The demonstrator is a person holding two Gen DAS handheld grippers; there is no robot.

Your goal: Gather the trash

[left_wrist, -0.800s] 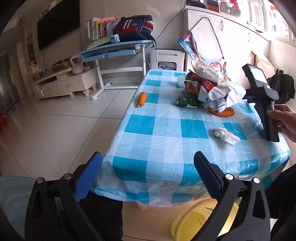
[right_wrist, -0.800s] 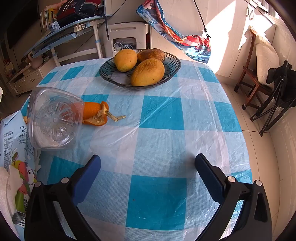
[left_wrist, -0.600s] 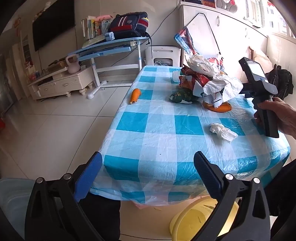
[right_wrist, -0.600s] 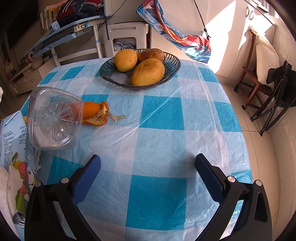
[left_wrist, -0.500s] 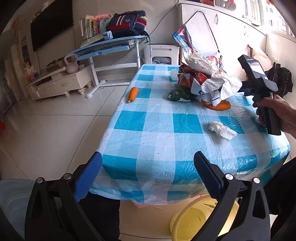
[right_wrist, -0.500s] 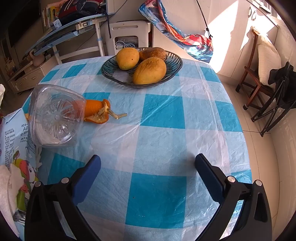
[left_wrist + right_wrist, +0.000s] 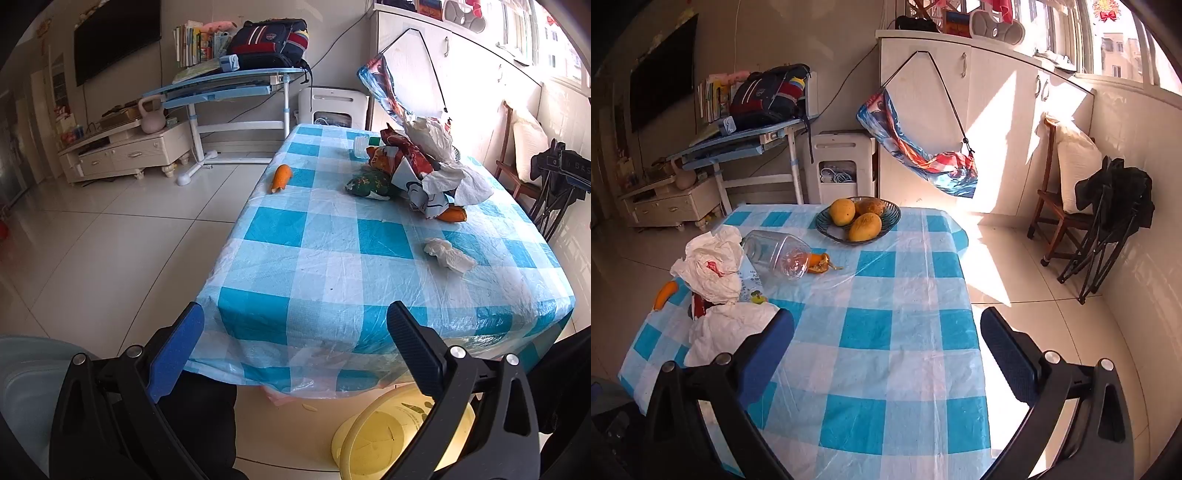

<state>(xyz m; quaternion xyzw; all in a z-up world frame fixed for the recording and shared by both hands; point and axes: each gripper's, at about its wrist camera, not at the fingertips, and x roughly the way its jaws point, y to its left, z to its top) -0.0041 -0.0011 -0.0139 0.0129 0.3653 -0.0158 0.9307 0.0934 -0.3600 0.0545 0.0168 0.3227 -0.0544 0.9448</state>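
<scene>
Left wrist view, we see a blue-and-white checked plastic tablecloth (image 7: 332, 254), white tiled floor (image 7: 110, 251), crumpled white tissue (image 7: 448, 254) lying alone, both our grippers (image 7: 295, 332) (image 7: 886, 336) spread wide, empty.

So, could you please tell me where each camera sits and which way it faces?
Left wrist: on the open left gripper, off the table's near end, looking down its length at the trash pile; yellow bin below.
Right wrist: on the open right gripper, over the table, facing the fruit bowl.
Shared: checked tablecloth, trash pile.
</scene>
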